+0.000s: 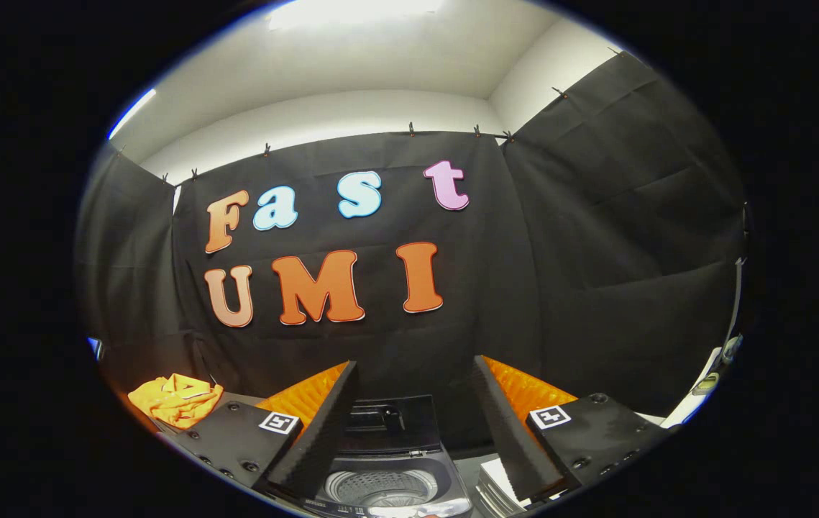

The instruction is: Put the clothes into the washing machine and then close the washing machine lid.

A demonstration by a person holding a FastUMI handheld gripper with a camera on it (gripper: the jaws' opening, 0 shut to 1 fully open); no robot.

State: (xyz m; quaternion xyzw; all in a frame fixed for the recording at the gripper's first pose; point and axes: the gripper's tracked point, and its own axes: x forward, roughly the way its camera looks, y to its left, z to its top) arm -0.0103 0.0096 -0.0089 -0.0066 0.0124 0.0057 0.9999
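The orange garment (176,398) lies crumpled on the counter (240,396), off to the left of the left finger and beyond its mount. The small top-loading washing machine (389,460) sits between the fingers (415,424) and just below them, its lid (389,417) raised upright at the back and the drum (380,487) open. The fingers are spread wide, holding nothing. A stack of white sheets (497,483) lies beside the machine, under the right finger.

Black cloth (596,237) hangs clipped along a rail as booth wall; white wall (351,111) and lit ceiling (380,43) above.
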